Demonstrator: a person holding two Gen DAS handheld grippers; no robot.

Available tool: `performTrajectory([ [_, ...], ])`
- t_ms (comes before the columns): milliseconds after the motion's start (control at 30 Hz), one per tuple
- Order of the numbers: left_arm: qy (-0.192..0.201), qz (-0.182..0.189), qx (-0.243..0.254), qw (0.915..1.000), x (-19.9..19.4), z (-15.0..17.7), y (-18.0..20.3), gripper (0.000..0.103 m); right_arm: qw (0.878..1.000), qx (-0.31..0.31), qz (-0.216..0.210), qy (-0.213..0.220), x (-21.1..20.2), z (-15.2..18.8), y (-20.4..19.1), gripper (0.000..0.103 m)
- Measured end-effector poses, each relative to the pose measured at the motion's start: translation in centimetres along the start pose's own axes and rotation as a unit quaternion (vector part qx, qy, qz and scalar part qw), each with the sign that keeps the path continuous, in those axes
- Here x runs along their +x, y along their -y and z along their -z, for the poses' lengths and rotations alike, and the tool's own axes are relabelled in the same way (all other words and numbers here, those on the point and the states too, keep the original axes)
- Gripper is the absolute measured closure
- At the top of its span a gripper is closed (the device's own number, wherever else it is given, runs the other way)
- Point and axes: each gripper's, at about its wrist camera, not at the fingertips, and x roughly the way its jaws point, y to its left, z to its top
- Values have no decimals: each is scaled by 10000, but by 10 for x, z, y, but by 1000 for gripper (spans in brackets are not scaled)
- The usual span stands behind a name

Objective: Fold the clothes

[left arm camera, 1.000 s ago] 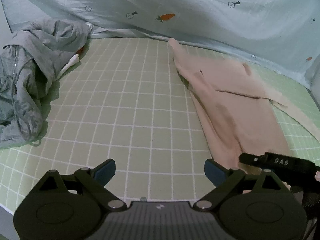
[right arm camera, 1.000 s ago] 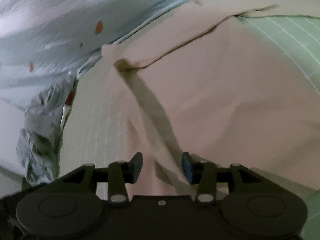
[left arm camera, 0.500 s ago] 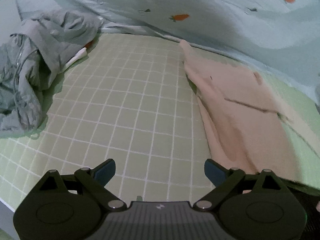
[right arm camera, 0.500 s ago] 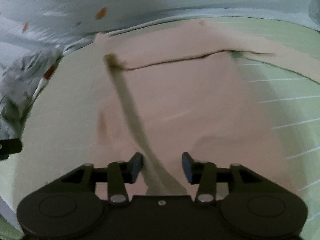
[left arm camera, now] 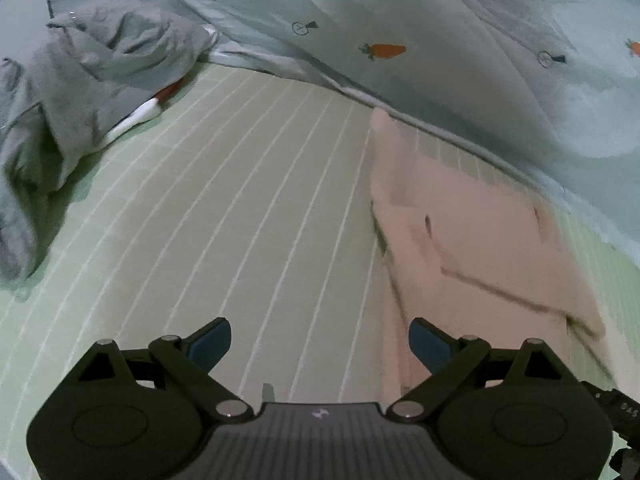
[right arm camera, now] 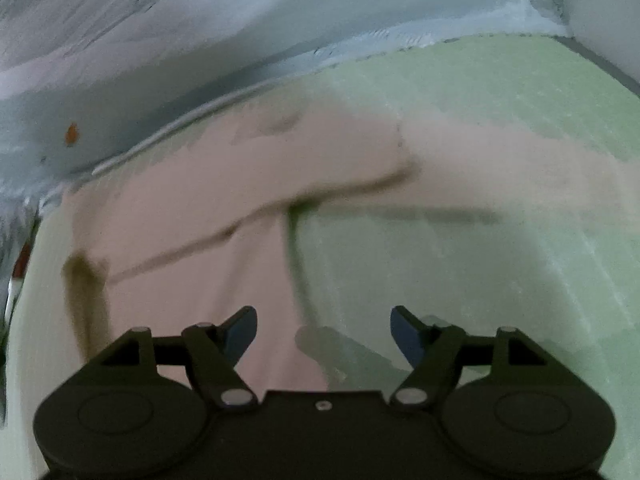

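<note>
Two grippers, both spread wide and empty: right gripper (right arm camera: 323, 330), jaws just opened, over pink garment's (right arm camera: 208, 216) near edge at 11 o'clock; left gripper (left arm camera: 319, 344) beside it at 2 o'clock. Long axis toward 12 o'clock on green bed sheet (left arm camera: 224, 208). Right nearer.

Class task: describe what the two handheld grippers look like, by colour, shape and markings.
Left gripper and right gripper look alike: black bodies with round housings, angular black linkage arms with silver pivot pins, and dark blue finger pads. The left's ribbed centre plate bears a small white logo.
</note>
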Motion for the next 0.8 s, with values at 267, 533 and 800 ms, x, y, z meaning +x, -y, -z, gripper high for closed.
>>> performTrajectory([
  [267,102,-203,92,9997,67,-79,25,7,9991,85,391,122,65,-81,22,29],
  [533,184,-229,-16,9996,130,-139,40,7,9967,-382,649,308,90,-96,13,51],
  [800,184,145,-573,9981,163,-165,39,33,9973,-236,304,621,76,-106,21,98],
])
